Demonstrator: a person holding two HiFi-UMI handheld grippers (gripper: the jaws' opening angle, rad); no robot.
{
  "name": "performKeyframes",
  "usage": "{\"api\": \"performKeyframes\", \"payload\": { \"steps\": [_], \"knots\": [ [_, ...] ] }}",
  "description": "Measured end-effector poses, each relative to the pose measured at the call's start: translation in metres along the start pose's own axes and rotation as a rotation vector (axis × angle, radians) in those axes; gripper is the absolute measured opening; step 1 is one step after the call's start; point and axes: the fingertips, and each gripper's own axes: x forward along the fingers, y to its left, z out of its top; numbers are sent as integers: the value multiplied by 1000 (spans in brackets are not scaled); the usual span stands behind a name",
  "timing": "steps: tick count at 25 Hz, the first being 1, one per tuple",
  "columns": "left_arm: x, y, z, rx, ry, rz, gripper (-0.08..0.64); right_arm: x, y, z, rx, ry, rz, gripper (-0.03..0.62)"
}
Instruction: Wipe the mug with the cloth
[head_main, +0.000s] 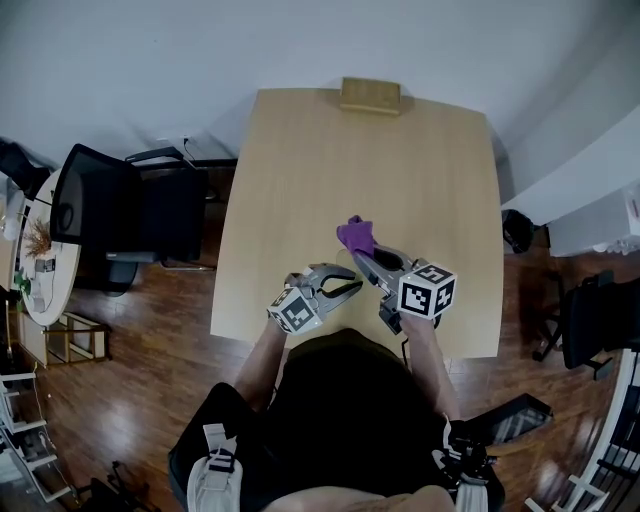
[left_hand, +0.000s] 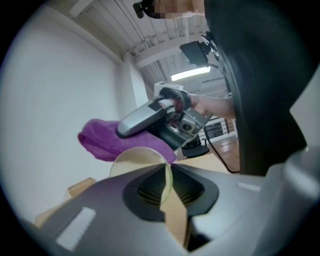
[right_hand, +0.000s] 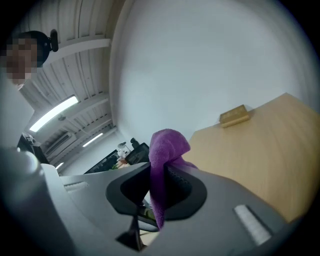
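My left gripper (left_hand: 167, 169) is clamped on the thin wall of the pale mug (left_hand: 136, 159), gripping it edge-on at the rim. My right gripper (right_hand: 157, 172) is pinched tight on the purple cloth (right_hand: 165, 150), which bunches up past the tips and hangs down between the pads. I hold both tools close together above the near edge of the table (head_main: 400, 160), the cloth just beside the mug, though whether they touch I cannot tell, and a small wooden block (head_main: 370, 96) sits at the table's far edge
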Motion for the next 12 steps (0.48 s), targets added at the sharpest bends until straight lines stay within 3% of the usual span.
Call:
{"api": "performKeyframes", "payload": {
  "steps": [2, 4, 5, 7, 9, 10, 12],
  "knots": [
    [3, -1, -3, 7, 27, -3, 69, 11, 24, -6, -26, 43, 72, 61],
    [5, 5, -7, -61, 18, 28, 53, 16, 48, -11, -44, 59, 163, 61],
    [4, 13, -6, -143, -17, 56, 43, 15, 58, -10, -43, 41, 208, 61],
    [-5, 36, 6, -398, -144, 111, 42, 6, 61, 3, -33, -52, 233, 61],
    [-20, 64, 21, -667, -305, 161, 42, -16, 36, 29, -14, -199, 137, 61],
    [-26, 74, 26, -749, -362, 180, 43, -30, 17, 43, 6, -277, 63, 61],
    [-31, 79, 34, -763, -379, 198, 41, -58, -18, 64, 44, -393, -76, 61]
  ]
}}
